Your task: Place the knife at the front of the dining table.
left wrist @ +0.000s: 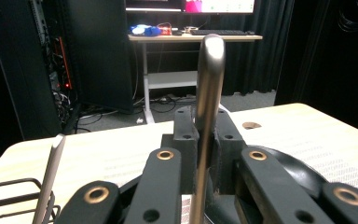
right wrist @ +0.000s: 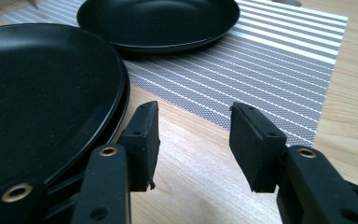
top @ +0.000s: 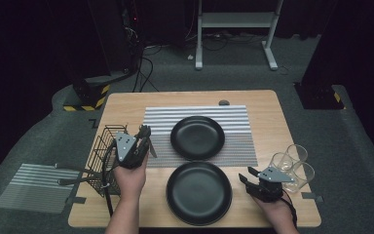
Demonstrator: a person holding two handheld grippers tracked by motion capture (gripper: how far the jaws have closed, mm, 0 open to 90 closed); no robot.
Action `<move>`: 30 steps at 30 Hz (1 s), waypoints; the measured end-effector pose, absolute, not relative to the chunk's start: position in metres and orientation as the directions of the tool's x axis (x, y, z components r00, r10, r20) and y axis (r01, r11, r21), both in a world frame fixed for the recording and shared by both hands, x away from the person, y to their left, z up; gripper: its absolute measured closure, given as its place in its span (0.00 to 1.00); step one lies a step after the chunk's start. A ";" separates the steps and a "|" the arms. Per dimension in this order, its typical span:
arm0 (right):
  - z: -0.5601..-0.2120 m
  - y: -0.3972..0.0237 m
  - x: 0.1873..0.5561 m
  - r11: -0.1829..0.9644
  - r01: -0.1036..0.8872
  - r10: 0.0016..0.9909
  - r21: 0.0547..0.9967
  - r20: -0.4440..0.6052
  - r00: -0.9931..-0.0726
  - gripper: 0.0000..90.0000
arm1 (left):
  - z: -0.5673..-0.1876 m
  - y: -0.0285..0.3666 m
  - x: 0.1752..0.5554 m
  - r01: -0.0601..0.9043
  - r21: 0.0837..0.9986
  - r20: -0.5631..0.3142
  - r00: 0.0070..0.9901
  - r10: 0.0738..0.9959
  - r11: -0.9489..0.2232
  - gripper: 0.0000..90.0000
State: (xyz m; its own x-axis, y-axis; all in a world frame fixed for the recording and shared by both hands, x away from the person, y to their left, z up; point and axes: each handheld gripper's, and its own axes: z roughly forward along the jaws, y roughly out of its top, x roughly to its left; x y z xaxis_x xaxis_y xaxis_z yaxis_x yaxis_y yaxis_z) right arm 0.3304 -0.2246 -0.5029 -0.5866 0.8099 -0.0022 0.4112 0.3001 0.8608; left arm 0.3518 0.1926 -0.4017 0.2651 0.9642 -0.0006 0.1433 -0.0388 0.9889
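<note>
Beside the black wire basket (top: 102, 158) at the wooden table's (top: 272, 122) left edge, my left tool (top: 143, 139) is clamped on a slim silver metal utensil handle (left wrist: 208, 116) standing upright between its jaws. My right tool (top: 246, 179) hangs half open and empty, just right of the near black round plate (top: 198, 192), with clear drinking glasses (top: 294, 163) beyond it.

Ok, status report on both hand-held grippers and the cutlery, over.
Left hand-held gripper shut on metal handle. Right hand-held gripper open, empty, beside near plate. Nothing blocking.
</note>
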 end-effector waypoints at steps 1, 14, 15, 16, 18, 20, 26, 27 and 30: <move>-0.503 -0.225 0.331 0.302 0.408 0.809 0.861 -0.005 -0.587 0.57 | -0.402 0.193 0.351 0.147 0.988 -0.001 0.266 0.964 -0.040 0.92; -0.502 -0.224 0.330 0.305 0.412 0.805 0.858 -0.001 -0.593 0.57 | -0.402 0.197 0.344 0.180 0.983 -0.010 0.258 0.966 -0.038 0.92; -0.502 -0.224 0.330 0.302 0.409 0.806 0.861 -0.001 -0.591 0.57 | -0.403 0.197 0.342 0.176 0.984 -0.014 0.255 0.967 -0.032 0.92; -0.502 -0.225 0.330 0.299 0.408 0.807 0.863 0.000 -0.591 0.57 | -0.404 0.198 0.340 0.178 0.983 -0.008 0.254 0.967 -0.039 0.92; -0.501 -0.225 0.329 0.296 0.408 0.807 0.864 0.002 -0.590 0.57 | -0.405 0.199 0.338 0.186 0.982 -0.006 0.247 0.969 -0.041 0.92; -0.501 -0.225 0.330 0.299 0.404 0.806 0.864 -0.001 -0.592 0.57 | -0.406 0.201 0.337 0.188 0.981 -0.011 0.246 0.969 -0.037 0.92; -0.500 -0.223 0.329 0.294 0.406 0.805 0.865 0.005 -0.593 0.57 | -0.408 0.203 0.333 0.195 0.980 -0.020 0.242 0.970 -0.028 0.92; -0.500 -0.223 0.328 0.296 0.406 0.804 0.865 0.004 -0.595 0.57 | -0.409 0.203 0.334 0.194 0.981 -0.023 0.244 0.970 -0.026 0.92; -0.501 -0.224 0.328 0.311 0.404 0.798 0.860 -0.006 -0.602 0.57 | -0.412 0.203 0.335 0.196 0.980 -0.033 0.236 0.971 -0.014 0.92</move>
